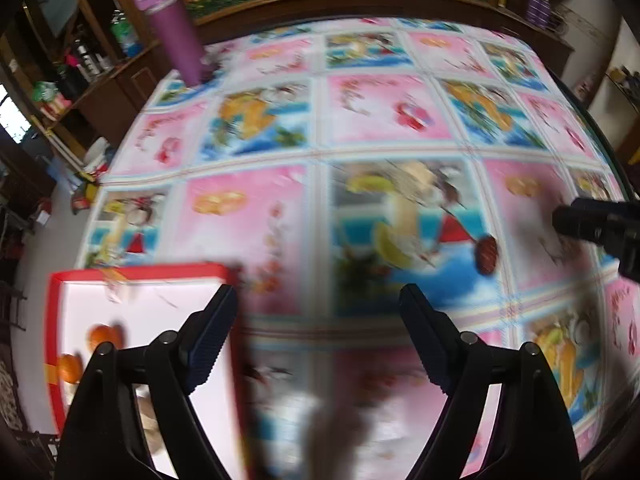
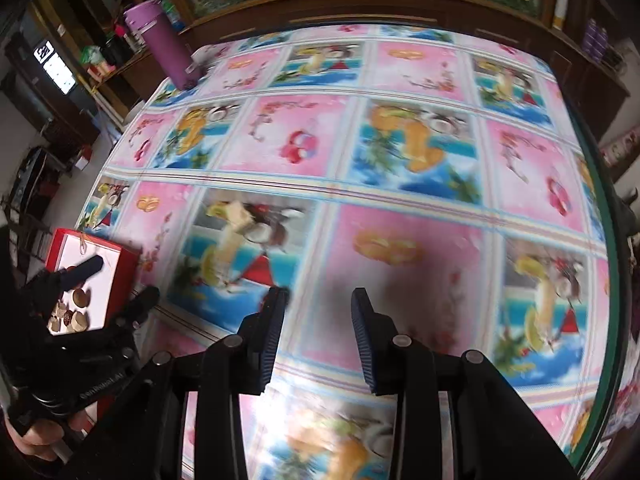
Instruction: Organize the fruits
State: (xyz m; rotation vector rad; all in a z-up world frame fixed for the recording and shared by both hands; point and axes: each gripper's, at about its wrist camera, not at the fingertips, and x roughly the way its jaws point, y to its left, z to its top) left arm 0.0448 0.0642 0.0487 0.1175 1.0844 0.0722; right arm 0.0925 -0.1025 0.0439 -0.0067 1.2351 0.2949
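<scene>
Here oranges [image 1: 72, 366] lie left of the empty left claw [image 1: 316, 340].

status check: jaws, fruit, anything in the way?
Left gripper open, empty, beside red box. Right gripper part open, empty. Oranges in box. Purple bottle at far corner, clear of both.

One red-rimmed tray [image 1: 136, 270] with a white floor sits at the bench's near left corner. In the left wrist view two oranges [image 1: 105, 336] lie in it; in the right wrist view a cluster of brownish round fruits [image 2: 78, 308] shows in it, too blurred to count. One purple bottle [image 1: 172, 28] stands at the far left corner. One bench [image 2: 400, 216] under one patterned cloth. Two claws: the left claw [image 1: 316, 320] and the right claw [image 2: 318, 312].
</scene>
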